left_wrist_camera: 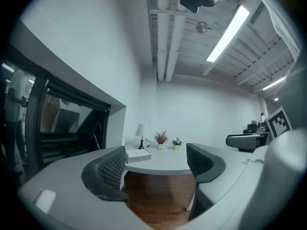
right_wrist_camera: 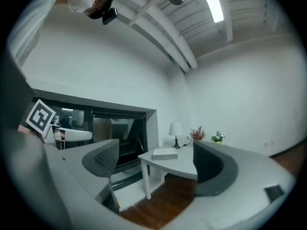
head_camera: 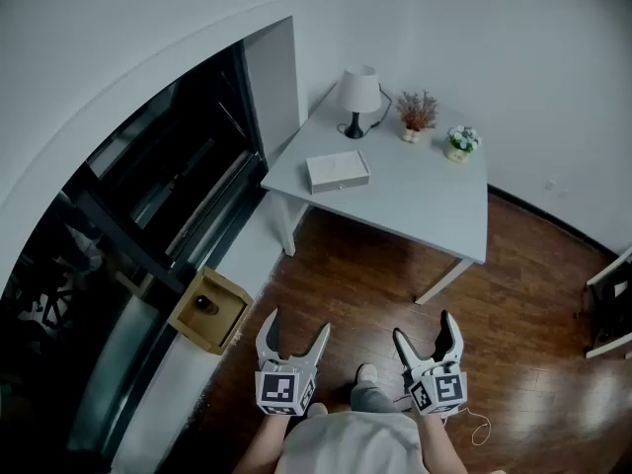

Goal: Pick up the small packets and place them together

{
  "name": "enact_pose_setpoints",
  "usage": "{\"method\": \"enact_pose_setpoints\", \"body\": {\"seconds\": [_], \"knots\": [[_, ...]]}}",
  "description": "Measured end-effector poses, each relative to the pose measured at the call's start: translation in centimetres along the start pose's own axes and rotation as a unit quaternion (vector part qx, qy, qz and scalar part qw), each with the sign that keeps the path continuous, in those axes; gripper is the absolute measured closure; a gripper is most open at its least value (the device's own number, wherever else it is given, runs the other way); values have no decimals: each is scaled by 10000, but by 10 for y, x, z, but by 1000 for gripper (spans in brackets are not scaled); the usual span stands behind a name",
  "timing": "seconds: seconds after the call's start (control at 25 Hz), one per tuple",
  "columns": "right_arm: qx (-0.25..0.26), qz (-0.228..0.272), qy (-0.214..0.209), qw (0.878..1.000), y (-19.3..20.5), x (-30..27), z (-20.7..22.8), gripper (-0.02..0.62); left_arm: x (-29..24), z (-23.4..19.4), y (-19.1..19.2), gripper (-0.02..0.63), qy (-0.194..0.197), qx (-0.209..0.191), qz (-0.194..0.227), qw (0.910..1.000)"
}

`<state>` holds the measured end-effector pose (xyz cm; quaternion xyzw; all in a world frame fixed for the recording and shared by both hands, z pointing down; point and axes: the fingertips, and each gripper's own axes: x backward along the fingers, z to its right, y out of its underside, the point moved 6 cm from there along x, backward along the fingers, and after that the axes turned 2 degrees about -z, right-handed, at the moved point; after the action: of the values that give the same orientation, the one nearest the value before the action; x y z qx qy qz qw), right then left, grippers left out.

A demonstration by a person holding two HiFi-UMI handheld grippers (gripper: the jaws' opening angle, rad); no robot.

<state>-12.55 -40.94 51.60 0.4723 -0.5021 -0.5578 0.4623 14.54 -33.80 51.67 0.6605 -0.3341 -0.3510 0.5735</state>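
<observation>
No small packets show in any view. A white table [head_camera: 415, 200] stands across the room with a flat white box [head_camera: 337, 172] on it, also seen in the left gripper view as the white box [left_wrist_camera: 138, 155] and in the right gripper view as the white box [right_wrist_camera: 166, 154]. My left gripper [head_camera: 293, 341] and right gripper [head_camera: 427, 335] are held low near the person's body, well short of the table. Both stand open with nothing between their jaws, as the left gripper [left_wrist_camera: 156, 164] and right gripper [right_wrist_camera: 156, 159] views confirm.
On the table stand a white lamp [head_camera: 357, 97], a dried flower pot [head_camera: 416, 115] and a small green plant pot [head_camera: 460, 143]. A dark window [head_camera: 148, 205] runs along the left wall, with a cardboard box [head_camera: 208, 309] below it. Dark wooden floor [head_camera: 365, 284] lies between me and the table.
</observation>
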Motion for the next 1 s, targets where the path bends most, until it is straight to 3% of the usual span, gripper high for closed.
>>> {"method": "enact_pose_setpoints", "body": {"seconds": [0.12,0.28,0.44,0.56,0.6,0.76,0.88,1.0], "knots": [[-242,-47,-63,9997,5,-27,24,117,-34,1,4,219,2,-105,-85,9999],[-181,193,-312,9992,-8,-84,68,117,-100,4,0,219,-41,-73,-165,9998],[-353,-70,-644,9973,-3,-134,123,117,-166,23,-8,219,-106,-39,-342,9994],[-351,-54,-797,9962,-9,-167,148,117,-196,28,-31,243,-242,-256,-136,9993],[-337,-17,-830,9960,-12,-181,152,117,-204,26,-38,277,-278,-371,-53,9989],[-373,-4,-977,9945,-20,-233,155,117,-237,1,-50,276,-339,-639,-52,9974],[-213,-96,-1245,9919,-22,-275,143,117,-269,-32,-52,276,-375,-581,-13,9976],[-144,-51,-1168,9930,-20,-317,133,117,-304,-73,-51,268,-289,-463,119,9984]]}}
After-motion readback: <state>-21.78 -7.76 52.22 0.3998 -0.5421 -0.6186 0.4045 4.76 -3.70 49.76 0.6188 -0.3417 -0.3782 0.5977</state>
